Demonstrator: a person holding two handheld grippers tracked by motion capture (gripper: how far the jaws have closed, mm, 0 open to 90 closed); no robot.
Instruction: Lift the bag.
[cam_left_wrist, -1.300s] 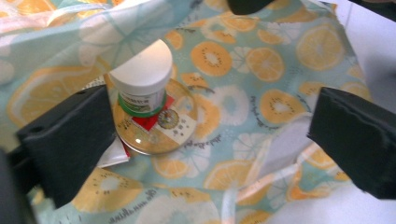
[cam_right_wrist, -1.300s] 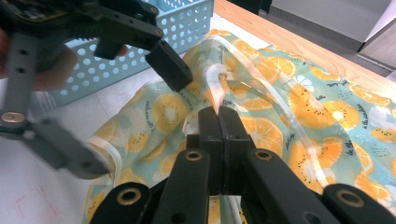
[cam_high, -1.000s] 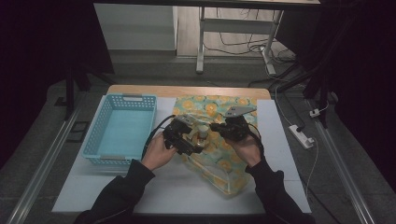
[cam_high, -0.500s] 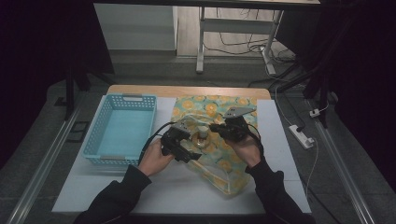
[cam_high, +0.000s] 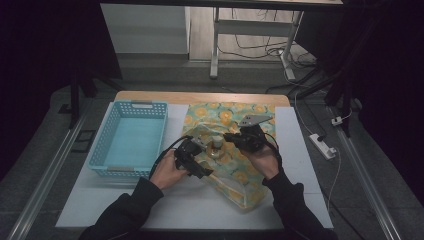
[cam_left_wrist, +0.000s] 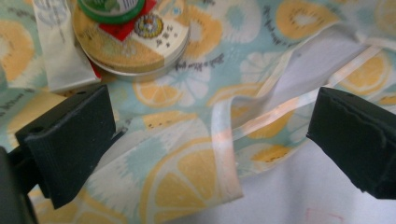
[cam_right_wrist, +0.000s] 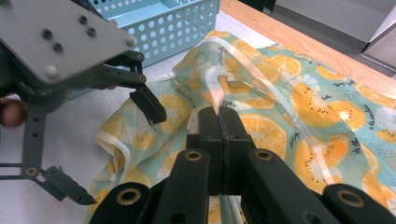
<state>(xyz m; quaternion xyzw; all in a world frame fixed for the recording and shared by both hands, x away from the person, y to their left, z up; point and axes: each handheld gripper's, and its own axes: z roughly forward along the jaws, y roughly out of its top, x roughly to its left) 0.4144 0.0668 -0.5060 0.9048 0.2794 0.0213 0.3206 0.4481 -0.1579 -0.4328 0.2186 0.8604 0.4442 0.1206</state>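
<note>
Both forearms come in from the bottom of the high view, dark sleeves angling toward each other over the middle of the table. The left hand (cam_high: 167, 172) wraps its gripper from behind, knuckles low, and the left gripper (cam_left_wrist: 210, 140) points steeply down, jaws spread wide with a broad gap between the two black pads. Across from it, the right hand (cam_high: 260, 156) sits a little farther up the table, its wrist bent inward. The right gripper (cam_right_wrist: 219, 119) has its jaws pressed tight together, pads meeting face to face. The two grippers are near each other, tips angled toward one another, not touching.
</note>
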